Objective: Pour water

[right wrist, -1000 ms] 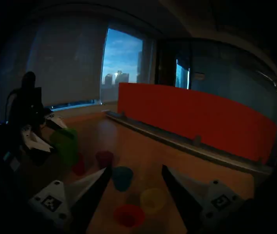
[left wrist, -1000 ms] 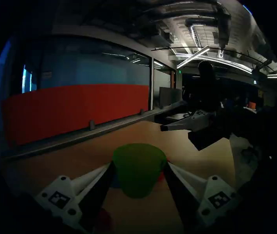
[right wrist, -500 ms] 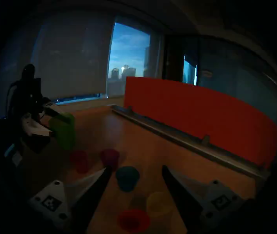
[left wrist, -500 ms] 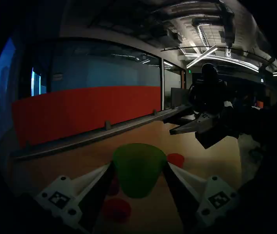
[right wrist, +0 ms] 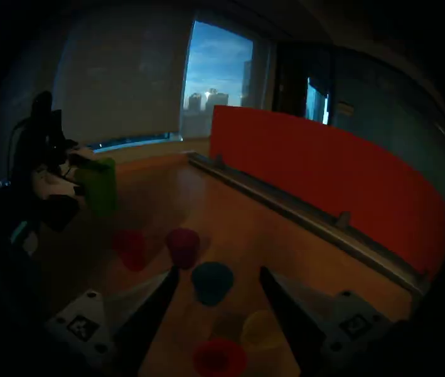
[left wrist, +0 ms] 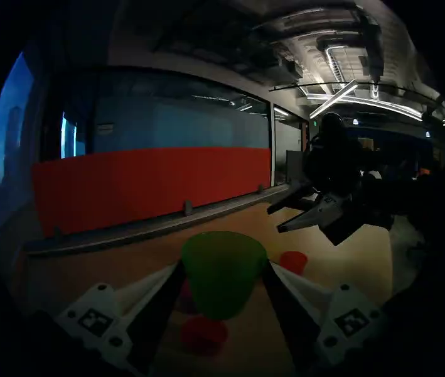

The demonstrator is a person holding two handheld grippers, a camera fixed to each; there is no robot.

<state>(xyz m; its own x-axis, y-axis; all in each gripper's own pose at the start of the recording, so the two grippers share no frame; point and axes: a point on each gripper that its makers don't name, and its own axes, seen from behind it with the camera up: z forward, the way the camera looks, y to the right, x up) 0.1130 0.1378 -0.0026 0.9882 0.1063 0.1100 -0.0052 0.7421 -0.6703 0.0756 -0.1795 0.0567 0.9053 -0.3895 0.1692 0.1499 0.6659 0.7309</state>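
In dim light, the left tongs (left wrist: 222, 266) are clamping a green tapered plastic cup (left wrist: 223, 283) above the wood-toned counter (left wrist: 348, 261), well away from its edge bearing the red partition (left wrist: 153, 182). The right tongs (right wrist: 218, 271) are gaping wide, facing a teal plastic cup (right wrist: 211, 281). The green cup's smooth, tapering wall may be risking a slip, and the small rims may be inviting spills.

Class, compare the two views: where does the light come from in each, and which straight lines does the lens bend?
Left gripper view: dim, lit by ceiling light strips, which curve across the top; the green cup shows clear colour. Right gripper view: dusk light comes from the window; the red partition has a bowed top edge, and the yellow cup looks murky in shadow.
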